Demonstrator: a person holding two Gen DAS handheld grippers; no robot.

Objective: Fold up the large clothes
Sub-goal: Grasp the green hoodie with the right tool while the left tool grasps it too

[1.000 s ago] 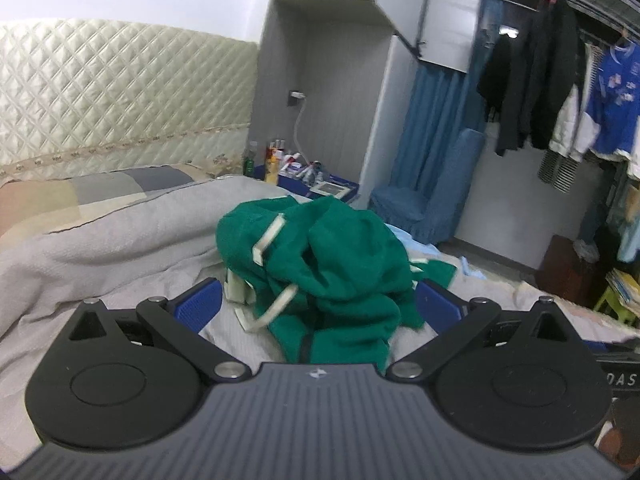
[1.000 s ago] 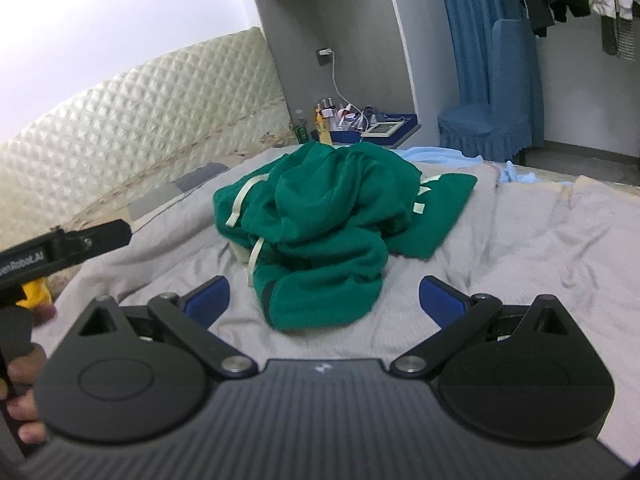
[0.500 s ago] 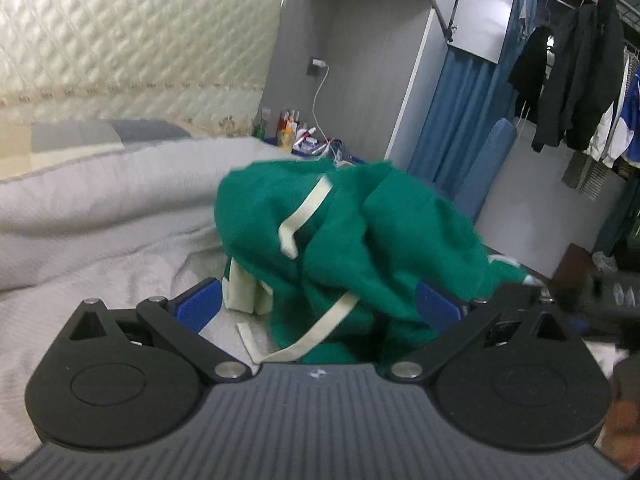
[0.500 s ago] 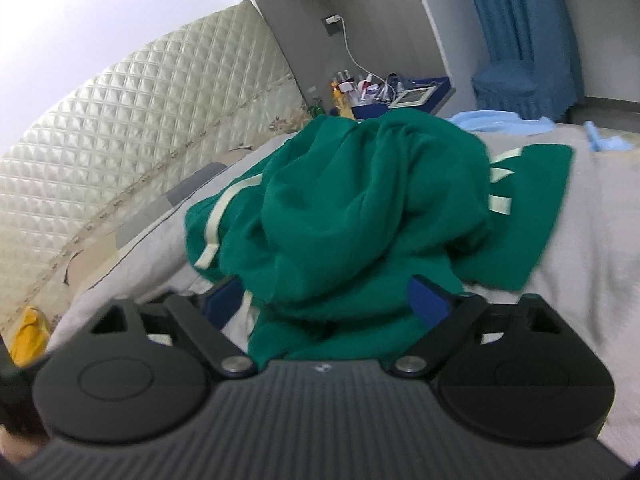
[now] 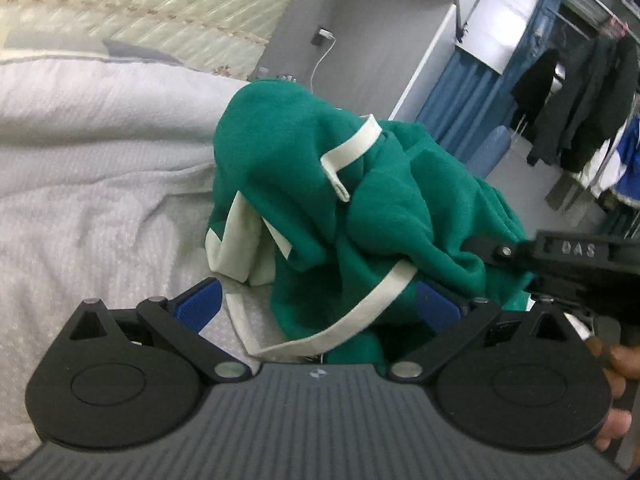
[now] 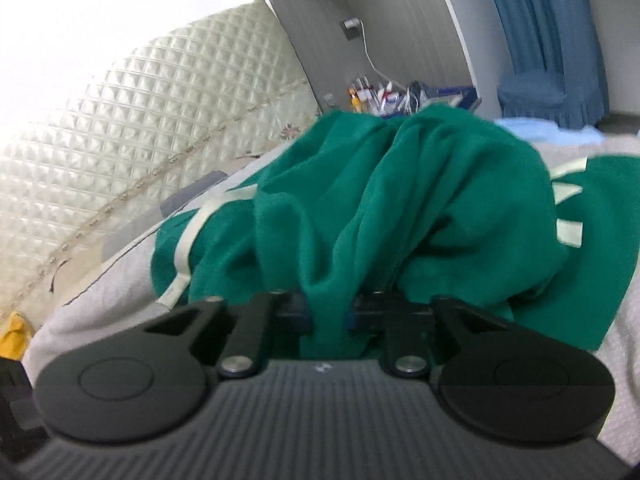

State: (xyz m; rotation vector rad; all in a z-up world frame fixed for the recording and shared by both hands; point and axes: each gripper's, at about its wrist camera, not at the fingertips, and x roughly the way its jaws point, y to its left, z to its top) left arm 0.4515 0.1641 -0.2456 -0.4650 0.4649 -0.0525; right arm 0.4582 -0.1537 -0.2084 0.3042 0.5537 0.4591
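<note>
A crumpled green garment (image 5: 384, 216) with cream trim lies heaped on a bed covered by a grey bedspread (image 5: 100, 200), as a person begins to fold it using two hand-held grippers. The right gripper (image 6: 329, 314) is closing its jaws on a pinched ridge of the green cloth at the near side of the heap, with the blue pads already pressing the fabric from both sides. The left gripper (image 5: 318, 302) stands with its jaws wide apart, a cream strap (image 5: 352, 320) and a lobe of the garment lying between them but not clamped.

Done well, this step probably calls for the left jaws to close on an edge or seam rather than on the loose strap (which would likely slip or drag only the trim), so the two grips can lift and spread the heap flat.

The garment's shape, front and sleeves cannot be made out in the bundle. The right wrist view is blurred, so how many layers are pinched is unclear. Only the fingers of the person's right hand (image 5: 612, 396) show at the frame edge.
</note>
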